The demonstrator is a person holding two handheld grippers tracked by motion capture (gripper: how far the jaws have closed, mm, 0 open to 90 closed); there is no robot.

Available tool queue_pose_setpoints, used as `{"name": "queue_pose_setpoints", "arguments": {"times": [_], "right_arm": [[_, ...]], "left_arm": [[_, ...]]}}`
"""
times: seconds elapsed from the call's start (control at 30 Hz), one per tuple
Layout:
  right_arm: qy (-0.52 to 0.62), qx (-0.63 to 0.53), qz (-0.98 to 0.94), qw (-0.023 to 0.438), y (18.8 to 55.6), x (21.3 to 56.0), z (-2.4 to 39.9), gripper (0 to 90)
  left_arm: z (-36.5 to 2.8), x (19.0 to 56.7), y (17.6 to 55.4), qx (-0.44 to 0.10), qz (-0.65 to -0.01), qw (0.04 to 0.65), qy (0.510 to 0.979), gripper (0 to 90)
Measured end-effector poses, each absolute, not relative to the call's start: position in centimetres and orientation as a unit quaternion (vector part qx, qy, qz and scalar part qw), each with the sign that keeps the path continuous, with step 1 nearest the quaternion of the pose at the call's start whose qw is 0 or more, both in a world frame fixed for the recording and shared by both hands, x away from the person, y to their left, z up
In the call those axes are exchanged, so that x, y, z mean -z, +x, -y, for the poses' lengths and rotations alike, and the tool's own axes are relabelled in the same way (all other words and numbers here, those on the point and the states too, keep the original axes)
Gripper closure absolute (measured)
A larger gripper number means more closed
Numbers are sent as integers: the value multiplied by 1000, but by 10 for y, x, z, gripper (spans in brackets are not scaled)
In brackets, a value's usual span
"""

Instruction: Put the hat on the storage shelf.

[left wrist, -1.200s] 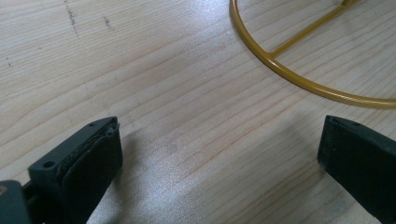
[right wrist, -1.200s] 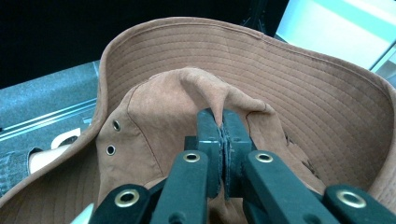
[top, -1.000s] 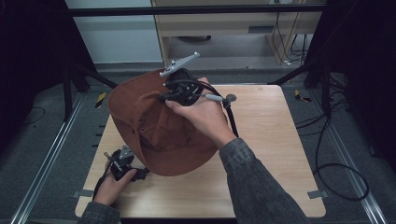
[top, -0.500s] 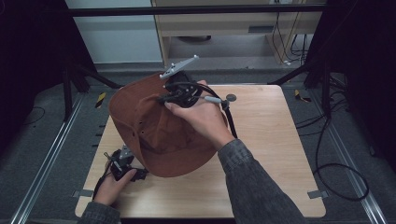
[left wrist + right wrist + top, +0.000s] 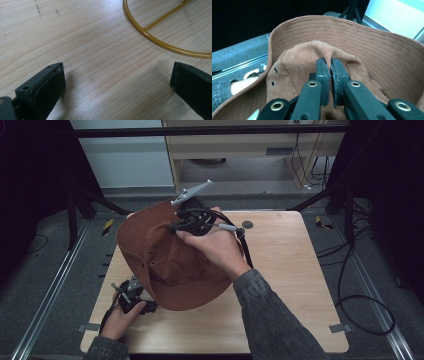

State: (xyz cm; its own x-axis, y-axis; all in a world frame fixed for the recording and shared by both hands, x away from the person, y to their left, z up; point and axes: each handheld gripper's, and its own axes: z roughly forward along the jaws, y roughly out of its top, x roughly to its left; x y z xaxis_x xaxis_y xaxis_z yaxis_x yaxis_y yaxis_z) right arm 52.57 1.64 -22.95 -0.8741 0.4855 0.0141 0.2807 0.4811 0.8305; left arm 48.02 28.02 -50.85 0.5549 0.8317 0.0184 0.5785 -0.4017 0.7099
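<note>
My right gripper (image 5: 327, 65) is clamped on a pinch of cloth at the crown of the brown hat (image 5: 165, 265), and I judge the pick-up done: in the high view the hat hangs off that gripper (image 5: 175, 225) above the table (image 5: 290, 285), brim tilted toward me and covering much of the left half of the tabletop. What's left, as I read it, is to bring it down onto the yellow wire stand (image 5: 160, 41) lying on the wood, and that hasn't begun. My left gripper (image 5: 117, 82) sits low at the near left corner with its jaws spread wide and nothing between them. The high view gives me the hat's overall place. The right gripper view shows the jaws nearly together on the fold, plus the eyelets (image 5: 274, 77). The left gripper view alone gives me the stand.
</note>
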Motion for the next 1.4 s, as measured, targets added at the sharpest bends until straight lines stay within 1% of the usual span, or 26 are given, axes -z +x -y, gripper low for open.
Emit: {"name": "queue_pose_setpoints", "arguments": {"times": [0.23,0.37,0.43,0.47,0.5,0.53,0.57,0.6,0.63,0.67,0.7,0.77,0.87,0.9,0.97,1.1,1.17,1.23,1.27,1.3,1.33,1.37,1.4], "right_arm": [[224,-456,-854,112,525,229,-19,854],[224,-455,-854,113,526,230,-18,831],[224,-457,-854,112,526,230,-17,777],[224,-457,-854,112,526,230,-17,777],[224,-457,-853,112,526,230,-17,759],[224,-457,-853,114,525,230,-16,708],[225,-457,-853,115,525,230,-16,687],[225,-457,-853,115,525,230,-16,687],[227,-457,-852,116,525,230,-15,663],[228,-457,-852,116,526,230,-15,619],[228,-457,-852,116,526,230,-15,619],[229,-457,-851,118,524,229,-14,578],[228,-458,-851,119,524,228,-14,552],[229,-460,-850,120,523,228,-13,518],[230,-460,-849,121,523,227,-12,507],[232,-458,-850,118,521,225,-7,450],[234,-458,-849,118,521,225,-6,440],[234,-456,-850,119,520,225,-4,414],[233,-457,-850,120,519,225,-1,387],[233,-457,-850,120,519,225,-1,387],[232,-460,-848,124,517,225,2,329],[232,-460,-848,124,517,225,2,329],[232,-458,-848,128,515,225,4,284]], "left_arm": [[-280,509,480,-189,-432,335,816,0],[-280,509,480,-189,-432,335,816,0],[-280,509,480,-189,-432,335,816,0],[-280,509,480,-189,-432,335,816,0],[-280,509,480,-189,-432,335,815,0],[-280,509,480,-189,-432,335,816,0],[-280,509,480,-189,-432,335,816,0],[-280,509,480,-189,-432,335,816,0],[-280,509,480,-189,-432,335,815,0],[-280,509,480,-189,-432,335,816,0],[-280,509,480,-189,-432,335,815,0],[-280,509,480,-189,-432,335,815,0],[-280,509,480,-189,-432,335,816,0],[-280,509,480,-189,-432,335,816,0],[-280,509,480,-189,-432,335,815,0],[-280,509,480,-189,-432,335,815,0],[-280,509,480,-189,-432,335,815,0],[-280,509,480,-189,-432,335,815,0],[-280,509,480,-189,-432,335,816,0],[-280,509,480,-189,-433,335,815,0],[-280,509,480,-189,-432,335,815,0],[-280,509,480,-189,-432,335,816,0],[-280,509,480,-189,-432,335,816,0]]}}
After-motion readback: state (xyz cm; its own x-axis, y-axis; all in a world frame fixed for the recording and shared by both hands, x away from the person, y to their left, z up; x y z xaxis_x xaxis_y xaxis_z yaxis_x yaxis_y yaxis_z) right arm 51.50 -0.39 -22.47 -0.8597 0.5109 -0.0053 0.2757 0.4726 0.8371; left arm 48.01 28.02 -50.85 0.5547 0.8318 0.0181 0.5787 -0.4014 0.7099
